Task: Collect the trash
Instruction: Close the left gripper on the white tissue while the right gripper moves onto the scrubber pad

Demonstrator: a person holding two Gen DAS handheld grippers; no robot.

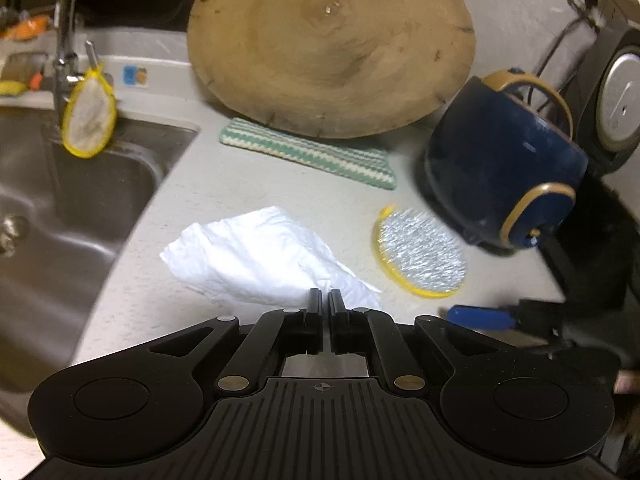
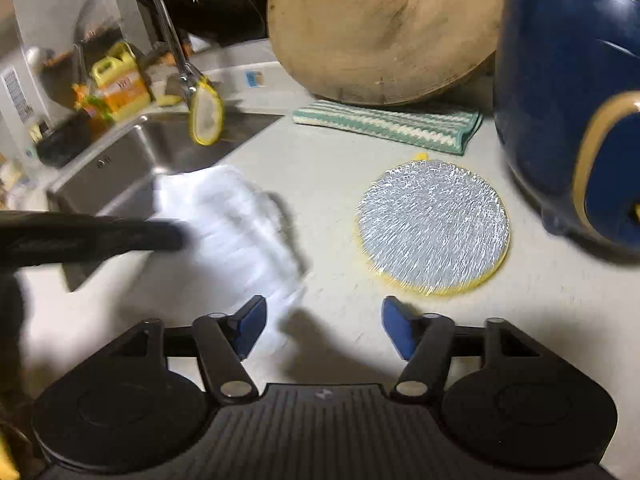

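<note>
A crumpled white paper towel (image 1: pixel 256 258) lies on the pale counter beside the sink. My left gripper (image 1: pixel 325 298) is shut with its tips at the towel's near edge; I cannot tell whether paper is pinched between them. In the right wrist view the towel (image 2: pixel 228 224) is blurred, and the left gripper's dark body (image 2: pixel 88 236) reaches over it from the left. My right gripper (image 2: pixel 324 322) is open and empty, low over the counter, its left blue finger (image 2: pixel 250 326) at the towel's near corner.
A round silver scrub pad with a yellow rim (image 2: pixel 432 226) lies right of the towel. A dark blue pot (image 2: pixel 568 96) stands at the right. A round wooden board (image 1: pixel 328 44) leans at the back over a striped green cloth (image 1: pixel 312 154). The steel sink (image 1: pixel 72 200) and faucet (image 2: pixel 160 24) are on the left.
</note>
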